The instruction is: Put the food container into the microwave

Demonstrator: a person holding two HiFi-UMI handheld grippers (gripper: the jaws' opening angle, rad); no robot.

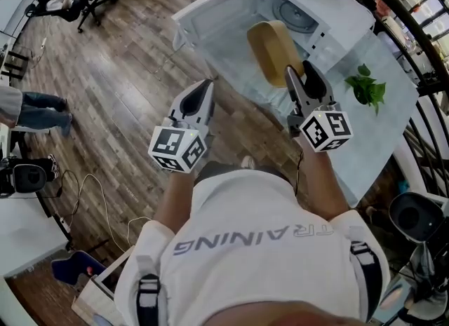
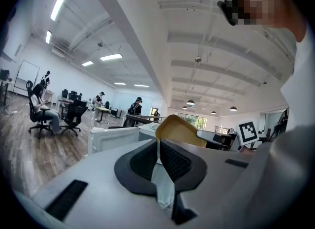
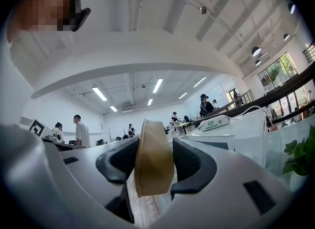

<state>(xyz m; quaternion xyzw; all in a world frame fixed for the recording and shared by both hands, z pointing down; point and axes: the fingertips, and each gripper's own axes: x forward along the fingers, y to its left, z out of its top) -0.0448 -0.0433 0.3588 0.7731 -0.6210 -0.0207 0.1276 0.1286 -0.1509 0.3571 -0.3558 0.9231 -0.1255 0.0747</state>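
right gripper [image 1: 300, 72] clamped on the food container [image 1: 273, 51], jaws roughly half spread across it, container riding on edge, not flat. it looks to be at the mouth of the microwave [image 1: 349, 8], about 1 o'clock from the person, door open, not set down inside. left gripper [image 1: 205, 85] at 11 o'clock, fingers pinched together, nothing in them. for the insert: roll the wrist so the container lies flat before crossing the sill, aim for the turntable [image 1: 295, 15], clear the cavity walls, release only once the base sits. park left clear of the door
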